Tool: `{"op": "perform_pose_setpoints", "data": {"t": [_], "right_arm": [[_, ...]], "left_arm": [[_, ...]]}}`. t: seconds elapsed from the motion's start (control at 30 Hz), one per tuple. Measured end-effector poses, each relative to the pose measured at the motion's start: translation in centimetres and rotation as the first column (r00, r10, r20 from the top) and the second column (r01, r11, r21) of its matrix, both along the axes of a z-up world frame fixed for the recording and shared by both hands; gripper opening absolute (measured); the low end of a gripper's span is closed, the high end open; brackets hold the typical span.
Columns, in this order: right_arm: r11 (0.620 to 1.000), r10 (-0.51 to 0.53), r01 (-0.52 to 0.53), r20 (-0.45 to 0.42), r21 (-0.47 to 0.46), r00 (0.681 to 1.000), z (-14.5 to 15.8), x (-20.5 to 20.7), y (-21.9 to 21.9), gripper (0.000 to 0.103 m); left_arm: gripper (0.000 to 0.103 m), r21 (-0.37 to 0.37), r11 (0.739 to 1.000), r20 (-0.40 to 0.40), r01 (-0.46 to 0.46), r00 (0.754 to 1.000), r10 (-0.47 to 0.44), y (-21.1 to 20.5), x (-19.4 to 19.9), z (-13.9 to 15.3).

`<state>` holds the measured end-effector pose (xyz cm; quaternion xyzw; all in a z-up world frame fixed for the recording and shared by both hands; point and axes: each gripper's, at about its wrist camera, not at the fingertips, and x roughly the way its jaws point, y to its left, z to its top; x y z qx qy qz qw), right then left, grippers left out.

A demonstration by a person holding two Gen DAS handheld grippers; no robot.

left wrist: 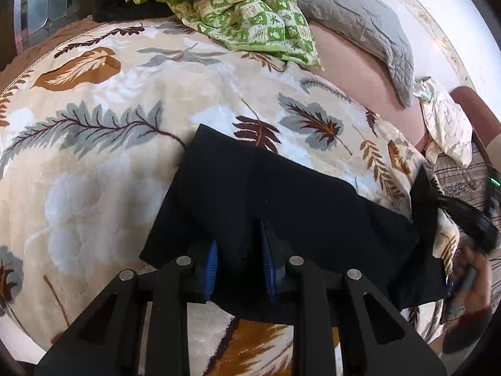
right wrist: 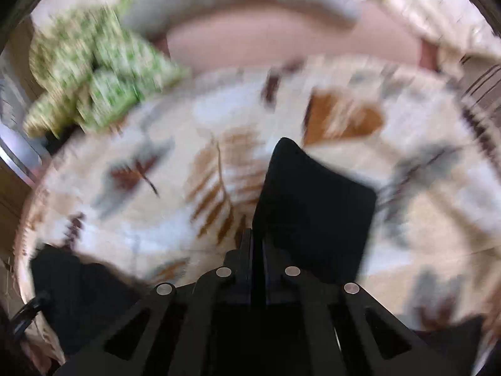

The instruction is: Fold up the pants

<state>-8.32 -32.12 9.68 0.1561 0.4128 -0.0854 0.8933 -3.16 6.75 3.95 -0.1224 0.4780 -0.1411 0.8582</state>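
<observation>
The black pants lie on the leaf-patterned blanket covering the bed. The left claw is clamped on a fold of the dark fabric near their edge, blue pads pressing in. The right claw has its fingers together, pinching a raised flap of the pants; that view is blurred

One pants, two tools, one blanket

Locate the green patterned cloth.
In the left wrist view the green patterned cloth lies bunched at the top, on the leaf-print blanket's far edge, left of the grey pillow.
</observation>
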Motion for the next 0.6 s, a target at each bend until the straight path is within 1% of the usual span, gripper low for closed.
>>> {"op": "perform_pose_setpoints", "data": {"t": [0.07,0.1,0.17,0.2,0.23,0.33,0.37,0.43,0.5,0.6], "right_arm": [[0.999,-0.038,0.039,0.105,-0.009,0.994,3.7,-4.7,-1.4,0.004],[0.998,-0.056,0.058,0.136,-0.013,0.989,4.8,-6.5,-2.0,0.004],[0.994,-0.104,0.105,0.187,0.009,0.977,6.2,-10.7,-3.6,0.004],[0.991,-0.136,0.133,0.194,0.032,0.971,6.1,-12.8,-4.4,0.004],[0.985,-0.17,0.163,0.179,0.053,0.969,5.3,-14.6,-5.2,0.004],[0.971,-0.22,0.213,0.054,0.104,0.974,0.8,-17.3,-6.0,0.004],[0.964,-0.228,0.227,-0.004,0.142,0.974,-1.7,-18.3,-6.0,0.004],[0.962,-0.223,0.228,-0.051,0.152,0.974,-4.2,-19.0,-5.7,0.003],[0.962,-0.224,0.23,-0.054,0.148,0.973,-5.1,-19.3,-5.2,0.003],[0.964,-0.222,0.224,-0.029,0.141,0.975,-4.6,-19.3,-5.3,0.003]], "left_arm": [[0.021,-0.016,1.0,0.006,-0.008,1.0,0.008,0.3,-0.2,0.2],[0.021,-0.025,1.0,0.006,-0.009,1.0,0.009,0.4,-0.2,0.2],[0.022,-0.037,0.999,0.003,-0.007,1.0,0.007,0.3,-0.4,0.2],[0.022,-0.031,1.0,0.003,-0.003,1.0,0.003,0.1,-0.5,0.1],[0.022,-0.017,1.0,0.005,0.002,1.0,-0.002,-0.2,-0.6,0.0],[0.022,0.028,1.0,0.017,0.013,1.0,-0.013,-1.0,-1.1,-0.3],[0.022,0.04,0.999,0.025,0.013,1.0,-0.014,-1.1,-1.2,-0.2],[0.022,0.041,0.999,0.026,0.009,1.0,-0.01,-1.0,-1.1,-0.2],[0.022,0.031,1.0,0.017,0.0,1.0,-0.001,-0.8,-1.0,-0.4],[0.022,0.029,1.0,0.017,-0.001,1.0,0.001,-0.7,-1.0,-0.4]]}}
